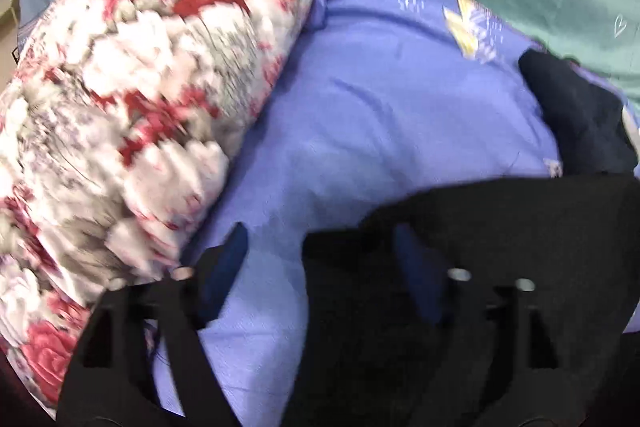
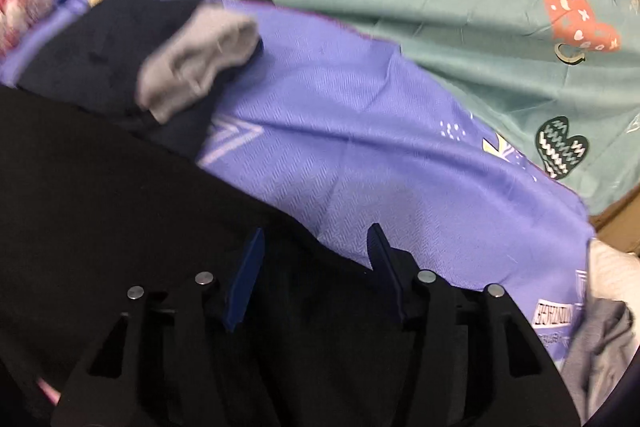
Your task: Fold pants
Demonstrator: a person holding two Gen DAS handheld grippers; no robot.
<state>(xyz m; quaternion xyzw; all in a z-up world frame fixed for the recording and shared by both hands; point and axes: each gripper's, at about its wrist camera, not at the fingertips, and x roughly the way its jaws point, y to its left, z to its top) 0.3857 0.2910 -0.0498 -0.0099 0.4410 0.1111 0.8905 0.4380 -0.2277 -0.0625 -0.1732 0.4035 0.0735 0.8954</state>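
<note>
My left gripper point(image 1: 320, 259) stands wide apart, nothing pinched; black pants point(image 1: 500, 247) lie at its four o'clock on the purple sheet point(image 1: 360, 107). My right gripper point(image 2: 316, 255) gapes over the pants, seemingly not touching

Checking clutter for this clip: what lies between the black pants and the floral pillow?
Only bare purple sheet separates the black pants from the floral pillow, as the left wrist view shows.
</note>
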